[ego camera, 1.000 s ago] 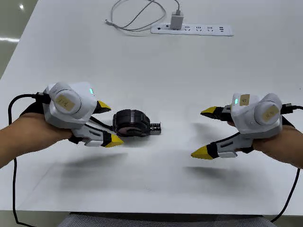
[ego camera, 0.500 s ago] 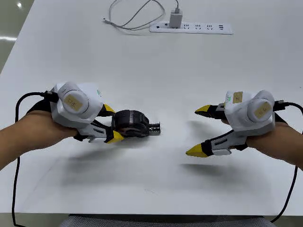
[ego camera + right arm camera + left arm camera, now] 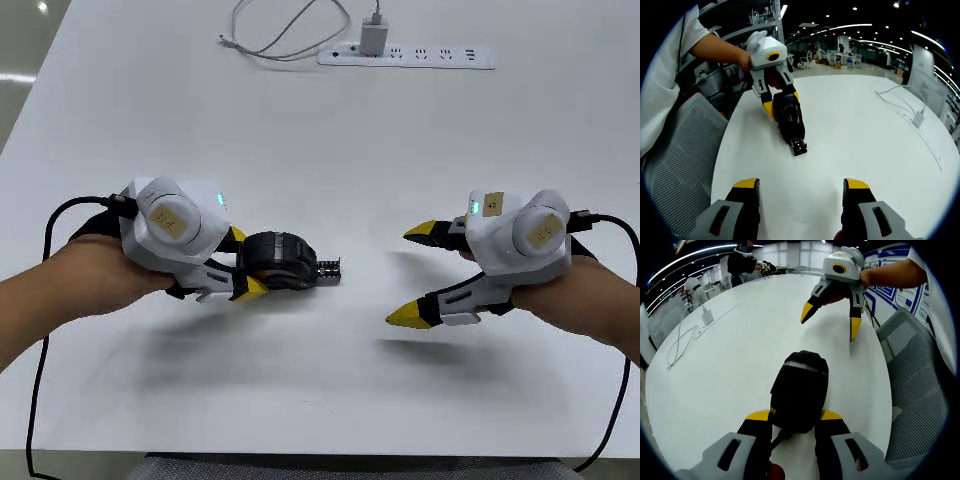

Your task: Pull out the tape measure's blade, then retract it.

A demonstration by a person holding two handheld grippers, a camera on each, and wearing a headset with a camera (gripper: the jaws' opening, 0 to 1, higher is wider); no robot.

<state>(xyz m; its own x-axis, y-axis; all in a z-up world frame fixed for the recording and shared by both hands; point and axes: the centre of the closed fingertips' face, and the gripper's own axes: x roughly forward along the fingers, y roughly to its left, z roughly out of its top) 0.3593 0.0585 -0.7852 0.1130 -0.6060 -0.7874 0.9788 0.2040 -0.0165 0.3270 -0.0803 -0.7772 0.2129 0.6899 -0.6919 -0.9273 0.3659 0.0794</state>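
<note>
On the desk (image 3: 330, 150), the left hand-held gripper (image 3: 242, 262) clamped the tape measure (image 3: 282, 260) — its rear hidden; the right hand-held gripper (image 3: 412, 274) hovered wide-jawed, well apart.

Open-plan lab/office: big white table (image 3: 350, 160), mesh chair (image 3: 915, 390), shelf racks (image 3: 742, 31), ceiling strip lights (image 3: 855, 25).

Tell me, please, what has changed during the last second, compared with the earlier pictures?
The left gripper closed its jaws, which stood wide around the tape measure, onto its case and now grips it. The right gripper, open, moved a little toward the tape measure. The tape measure stayed where it lay on the table, blade not pulled out; the power strip did not move either.
</note>
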